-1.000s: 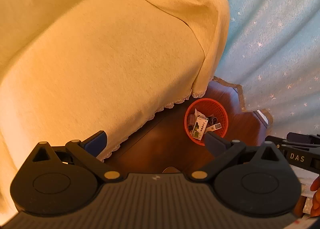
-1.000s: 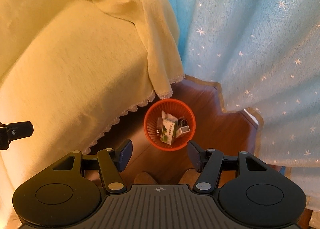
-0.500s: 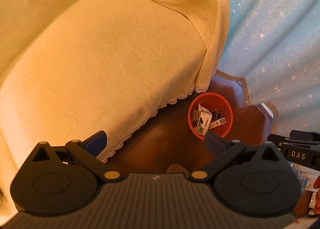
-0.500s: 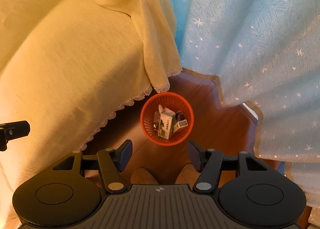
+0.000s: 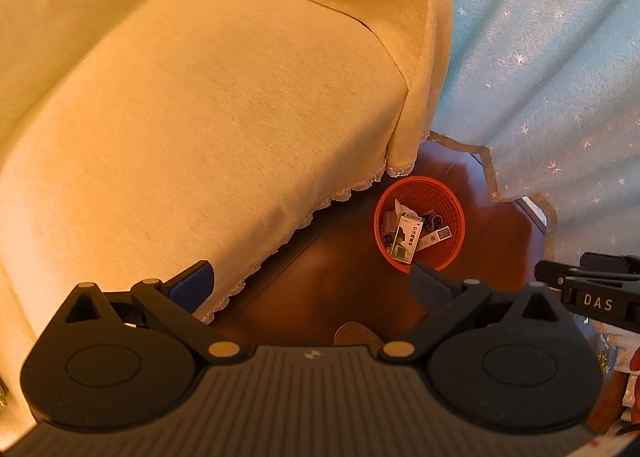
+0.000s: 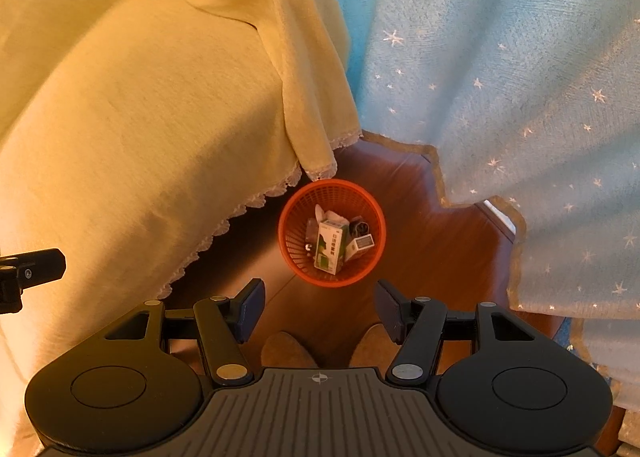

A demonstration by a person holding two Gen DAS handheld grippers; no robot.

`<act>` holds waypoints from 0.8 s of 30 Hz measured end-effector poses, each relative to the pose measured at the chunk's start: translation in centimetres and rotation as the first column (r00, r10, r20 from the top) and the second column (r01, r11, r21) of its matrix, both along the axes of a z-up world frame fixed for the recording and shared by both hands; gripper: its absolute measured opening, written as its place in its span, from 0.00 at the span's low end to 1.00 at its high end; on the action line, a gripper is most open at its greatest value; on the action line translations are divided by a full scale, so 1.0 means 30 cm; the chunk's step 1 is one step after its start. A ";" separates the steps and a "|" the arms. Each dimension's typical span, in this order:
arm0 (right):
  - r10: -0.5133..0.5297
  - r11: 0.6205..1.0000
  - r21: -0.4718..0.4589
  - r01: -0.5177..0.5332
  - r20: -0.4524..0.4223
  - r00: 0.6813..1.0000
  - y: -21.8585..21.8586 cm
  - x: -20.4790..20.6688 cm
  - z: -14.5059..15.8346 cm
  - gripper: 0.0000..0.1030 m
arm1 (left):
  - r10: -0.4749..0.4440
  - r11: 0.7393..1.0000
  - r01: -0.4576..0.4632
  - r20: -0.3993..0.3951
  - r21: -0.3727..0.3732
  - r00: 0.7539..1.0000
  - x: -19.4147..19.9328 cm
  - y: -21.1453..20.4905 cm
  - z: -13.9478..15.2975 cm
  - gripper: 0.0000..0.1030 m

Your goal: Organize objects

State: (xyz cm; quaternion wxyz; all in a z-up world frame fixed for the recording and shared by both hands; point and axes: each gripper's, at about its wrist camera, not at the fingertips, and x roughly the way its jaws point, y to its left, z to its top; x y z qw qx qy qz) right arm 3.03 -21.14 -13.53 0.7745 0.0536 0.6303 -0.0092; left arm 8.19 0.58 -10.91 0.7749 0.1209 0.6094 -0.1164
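Both my left gripper (image 5: 310, 281) and right gripper (image 6: 319, 307) hang released, empty; descending carelessly could tip the orange basket (image 6: 290, 249).

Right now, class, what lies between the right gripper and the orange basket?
Only bare wooden floor separates the right gripper from the orange basket, in the right wrist view.

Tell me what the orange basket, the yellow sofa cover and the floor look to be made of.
Orange basket: probably moulded plastic, since its walls are an open lattice in one uniform colour. Yellow sofa cover: soft napped fabric, fleece-like, with a matte fuzzy surface, draped folds and a white lace-like scalloped hem. Floor: seemingly dark reddish wood or laminate, with a glossy sheen and a visible plank seam.
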 end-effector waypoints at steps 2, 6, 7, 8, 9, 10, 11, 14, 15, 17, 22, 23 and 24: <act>0.002 1.000 0.000 -0.002 0.000 1.000 -0.003 -0.002 0.000 0.56 | -0.006 1.000 0.006 -0.002 0.004 1.000 -0.003 0.000 -0.003 0.99; 0.001 1.000 0.001 -0.001 0.000 1.000 -0.004 -0.002 0.002 0.56 | -0.021 1.000 0.021 -0.005 0.011 1.000 -0.013 -0.009 -0.012 0.99; 0.001 1.000 0.001 -0.001 0.000 1.000 -0.007 -0.003 0.003 0.56 | -0.024 1.000 0.024 -0.006 0.014 1.000 -0.015 -0.012 -0.015 0.99; 0.001 1.000 0.002 -0.001 -0.001 1.000 -0.007 -0.002 0.003 0.56 | -0.026 1.000 0.026 -0.008 0.015 1.000 -0.018 -0.016 -0.019 0.99; 0.002 1.000 0.002 -0.002 -0.002 1.000 -0.007 -0.002 0.003 0.56 | -0.029 0.999 0.029 -0.009 0.016 1.000 -0.022 -0.020 -0.023 0.99; 0.002 1.000 0.002 -0.002 -0.002 1.000 -0.008 -0.003 0.004 0.56 | -0.033 0.999 0.033 -0.010 0.017 0.999 -0.025 -0.024 -0.027 0.99; 0.001 1.000 0.002 -0.001 -0.002 1.000 -0.007 -0.003 0.004 0.56 | -0.037 0.999 0.037 -0.011 0.017 0.999 -0.029 -0.029 -0.031 0.99; 0.001 1.000 0.003 -0.001 -0.006 1.000 -0.007 -0.004 0.002 0.56 | -0.046 0.999 0.046 -0.011 0.015 0.999 -0.036 -0.046 -0.038 0.99; 0.000 1.000 0.003 0.000 -0.009 1.000 -0.002 -0.001 0.002 0.56 | -0.047 0.999 0.047 -0.011 0.016 0.999 -0.037 -0.054 -0.041 0.99; 0.003 1.000 0.002 -0.003 -0.014 1.000 0.001 0.000 -0.002 0.56 | -0.044 0.999 0.044 -0.014 0.016 0.999 -0.038 -0.067 -0.045 0.99; 0.006 1.000 0.001 -0.006 -0.018 1.000 0.005 -0.002 -0.008 0.56 | -0.059 0.998 0.060 -0.023 0.015 0.998 -0.048 -0.095 -0.063 0.99; 0.006 1.000 0.001 -0.006 -0.018 1.000 0.006 -0.003 -0.008 0.56 | -0.062 0.998 0.062 -0.022 0.019 0.998 -0.050 -0.099 -0.065 0.99; 0.007 1.000 0.001 -0.007 -0.018 1.000 0.005 -0.003 -0.009 0.56 | -0.063 0.998 0.063 -0.021 0.022 0.998 -0.053 -0.103 -0.066 0.99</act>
